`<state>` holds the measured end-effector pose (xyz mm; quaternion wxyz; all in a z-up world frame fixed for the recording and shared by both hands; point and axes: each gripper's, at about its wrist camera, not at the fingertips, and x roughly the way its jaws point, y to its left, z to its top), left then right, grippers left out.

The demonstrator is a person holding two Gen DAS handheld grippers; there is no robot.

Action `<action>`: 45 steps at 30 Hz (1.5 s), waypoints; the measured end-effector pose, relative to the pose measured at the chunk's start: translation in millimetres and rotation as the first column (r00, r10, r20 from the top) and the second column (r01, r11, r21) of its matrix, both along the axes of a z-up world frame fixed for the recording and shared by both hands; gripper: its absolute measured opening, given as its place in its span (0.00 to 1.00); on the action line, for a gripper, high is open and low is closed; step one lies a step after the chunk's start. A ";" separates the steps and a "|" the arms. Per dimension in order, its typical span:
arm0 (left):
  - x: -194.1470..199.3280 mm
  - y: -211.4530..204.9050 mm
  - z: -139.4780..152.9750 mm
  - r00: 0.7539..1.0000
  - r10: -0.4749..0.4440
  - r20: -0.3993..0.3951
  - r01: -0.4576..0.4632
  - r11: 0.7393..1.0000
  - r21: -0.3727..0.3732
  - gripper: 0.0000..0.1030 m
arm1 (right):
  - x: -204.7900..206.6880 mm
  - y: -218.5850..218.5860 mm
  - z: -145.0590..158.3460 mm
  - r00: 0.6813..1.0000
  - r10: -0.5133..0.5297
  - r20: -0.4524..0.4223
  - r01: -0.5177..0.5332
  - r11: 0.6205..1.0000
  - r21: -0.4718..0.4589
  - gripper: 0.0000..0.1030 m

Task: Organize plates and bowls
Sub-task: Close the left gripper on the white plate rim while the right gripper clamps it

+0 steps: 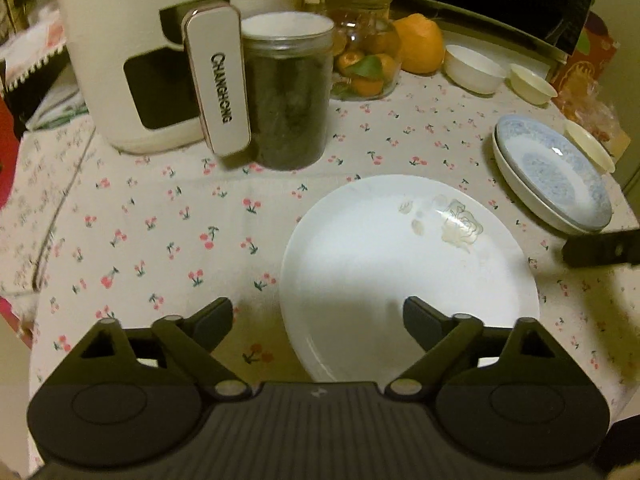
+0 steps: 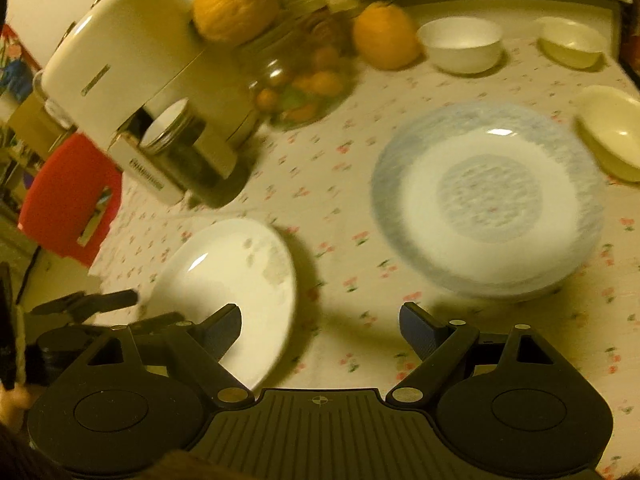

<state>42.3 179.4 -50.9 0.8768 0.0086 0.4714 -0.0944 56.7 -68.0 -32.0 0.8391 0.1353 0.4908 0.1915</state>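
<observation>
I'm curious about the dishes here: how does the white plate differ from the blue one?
The white plate is plain apart from a faint flower motif near one edge; the blue plate has a mottled blue rim and centre. The white plate lies alone on the cloth; the blue plate appears to sit on a second plate, seen in the left wrist view. Both are round, shallow, empty and lie flat on the cherry-print tablecloth.

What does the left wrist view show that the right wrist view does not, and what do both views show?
Only the left wrist view shows the readable CHANGHONG handle and the open left gripper.

Only the right wrist view shows the red object beside the table and the open right gripper.

Both show the white plate, the blue-patterned plate, the white bowl and the dark jar.
</observation>
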 end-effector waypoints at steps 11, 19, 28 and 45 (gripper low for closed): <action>3.1 7.1 -2.2 0.999 0.024 -0.041 -0.028 0.996 -0.082 0.50 | 2.9 28.6 -25.4 0.991 0.085 -0.106 -0.081 0.996 0.045 0.86; 4.7 11.4 -7.5 0.995 0.041 -0.086 -0.051 0.991 -0.123 0.38 | 6.1 31.3 -30.7 0.993 0.070 -0.098 -0.066 0.997 0.046 0.85; 4.9 14.1 -10.0 0.995 0.046 -0.093 -0.056 0.993 -0.104 0.26 | 8.9 32.3 -31.6 0.996 0.046 -0.072 -0.043 0.998 0.040 0.81; 1.8 13.8 -1.5 0.996 0.075 -0.052 -0.081 0.988 -0.130 0.18 | 5.4 35.3 -24.1 0.998 0.055 0.003 -0.055 0.998 -0.037 0.24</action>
